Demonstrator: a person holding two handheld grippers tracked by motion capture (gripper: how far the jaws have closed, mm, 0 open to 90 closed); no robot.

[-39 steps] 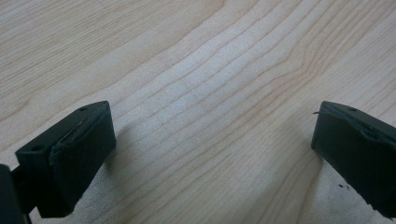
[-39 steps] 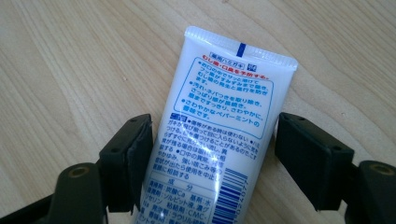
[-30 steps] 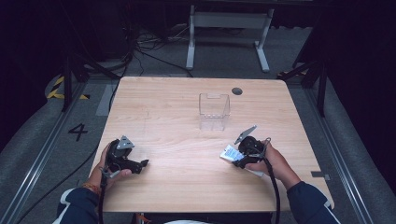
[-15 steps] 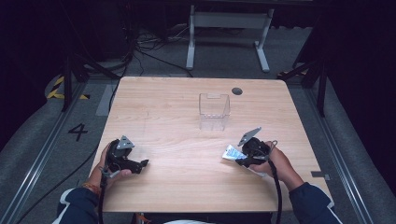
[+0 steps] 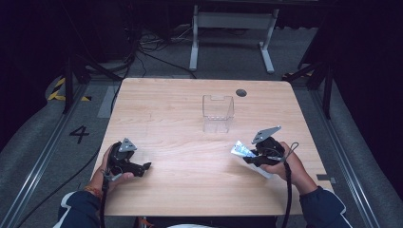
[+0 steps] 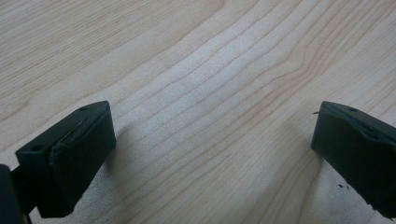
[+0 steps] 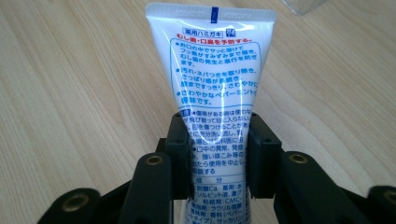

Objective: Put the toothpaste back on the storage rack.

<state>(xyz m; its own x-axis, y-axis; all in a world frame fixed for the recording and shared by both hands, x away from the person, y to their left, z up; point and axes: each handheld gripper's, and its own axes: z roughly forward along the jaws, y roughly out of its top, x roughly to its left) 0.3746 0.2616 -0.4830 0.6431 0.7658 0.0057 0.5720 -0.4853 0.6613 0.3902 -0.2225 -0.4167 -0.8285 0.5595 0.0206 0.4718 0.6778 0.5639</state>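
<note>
A white toothpaste tube (image 7: pixel 212 60) with blue and red print lies lengthwise between the jaws of my right gripper (image 7: pixel 218 156), which is shut on its middle. In the high view the tube (image 5: pixel 241 151) sticks out to the left of the right gripper (image 5: pixel 256 159), low over the table's right side. A clear plastic box (image 5: pixel 217 113) stands upright in the middle of the table, beyond the tube. My left gripper (image 5: pixel 142 167) rests near the front left of the table. Its jaws stand wide apart in the left gripper view, with bare wood between its fingertips (image 6: pixel 70 154).
The light wooden table (image 5: pixel 180 118) has a round cable hole (image 5: pixel 241 92) at the back right. Dark floor with cables, a metal rail and a white stand (image 5: pixel 233 28) surrounds it. A corner of the clear box (image 7: pixel 303 4) shows at the top of the right gripper view.
My right gripper with the tube has drifted slightly toward the right and the near edge. The left gripper has stayed put.
</note>
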